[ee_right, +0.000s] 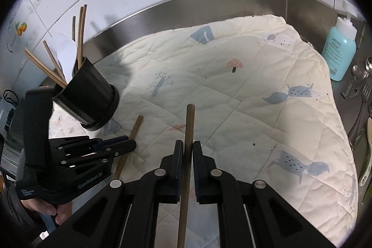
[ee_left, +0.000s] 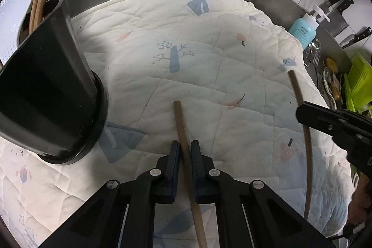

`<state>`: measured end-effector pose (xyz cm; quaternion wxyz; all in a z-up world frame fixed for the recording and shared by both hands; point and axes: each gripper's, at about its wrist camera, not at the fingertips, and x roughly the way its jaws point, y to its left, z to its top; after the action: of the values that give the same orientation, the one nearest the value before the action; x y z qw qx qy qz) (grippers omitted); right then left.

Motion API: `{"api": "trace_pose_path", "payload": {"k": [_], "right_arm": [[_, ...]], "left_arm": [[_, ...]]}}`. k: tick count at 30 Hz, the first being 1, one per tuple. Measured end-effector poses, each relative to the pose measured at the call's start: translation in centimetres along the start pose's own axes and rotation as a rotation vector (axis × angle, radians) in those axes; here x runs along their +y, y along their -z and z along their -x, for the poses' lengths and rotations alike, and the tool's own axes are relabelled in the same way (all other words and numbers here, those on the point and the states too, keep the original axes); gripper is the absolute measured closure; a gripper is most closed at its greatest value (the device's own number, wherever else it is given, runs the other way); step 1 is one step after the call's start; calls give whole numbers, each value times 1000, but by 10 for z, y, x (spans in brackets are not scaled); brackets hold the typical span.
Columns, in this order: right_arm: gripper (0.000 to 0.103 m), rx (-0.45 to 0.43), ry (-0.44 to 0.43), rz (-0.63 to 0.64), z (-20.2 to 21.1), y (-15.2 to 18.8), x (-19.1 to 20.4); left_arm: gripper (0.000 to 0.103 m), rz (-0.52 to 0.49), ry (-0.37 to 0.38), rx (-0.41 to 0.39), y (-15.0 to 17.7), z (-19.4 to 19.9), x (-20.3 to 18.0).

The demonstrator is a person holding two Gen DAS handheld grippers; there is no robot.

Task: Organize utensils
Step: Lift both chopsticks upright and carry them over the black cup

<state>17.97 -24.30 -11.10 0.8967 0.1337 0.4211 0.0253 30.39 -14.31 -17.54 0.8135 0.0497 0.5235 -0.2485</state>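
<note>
A black utensil holder [ee_left: 50, 94] stands on the quilted mat at the left; in the right wrist view the holder [ee_right: 89, 94] has several chopsticks and a white scoop in it. My left gripper [ee_left: 185, 147] is shut on a brown chopstick [ee_left: 181, 122] that points forward over the mat. My right gripper [ee_right: 188, 147] is shut on a second brown chopstick [ee_right: 189, 122]. In the left wrist view the right gripper [ee_left: 330, 124] sits at the right with its chopstick [ee_left: 296, 87]. In the right wrist view the left gripper [ee_right: 123, 145] sits at the left with its chopstick [ee_right: 137, 124].
A white quilted mat [ee_right: 232, 94] covers the steel counter. A blue soap bottle [ee_right: 340, 50] stands at the right. Spoons and forks [ee_right: 362, 85] lie beyond the mat's right edge. Knives [ee_left: 341, 4] hang on the wall. A green rack [ee_left: 358, 83] is far right.
</note>
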Motion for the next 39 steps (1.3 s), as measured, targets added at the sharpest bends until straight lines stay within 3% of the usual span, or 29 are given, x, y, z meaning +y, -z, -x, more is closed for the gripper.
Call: {"api": "trace_pose_path", "payload": {"k": [6,17,31,39], "right_arm": [[93,-32,-25,10,17,0,5],[94,-119,-77,55,55,1,26],[94,-229,-120,128,86,-17,56],[94,-292,-141,143,93,-36,75]], "left_arm": [[96,19,27,-62,7,22,0],[96,81,57,-287,11,128,10],[96,130,11,-615,3,277,43],[96,178,-51,-781,-27,315,79]]}}
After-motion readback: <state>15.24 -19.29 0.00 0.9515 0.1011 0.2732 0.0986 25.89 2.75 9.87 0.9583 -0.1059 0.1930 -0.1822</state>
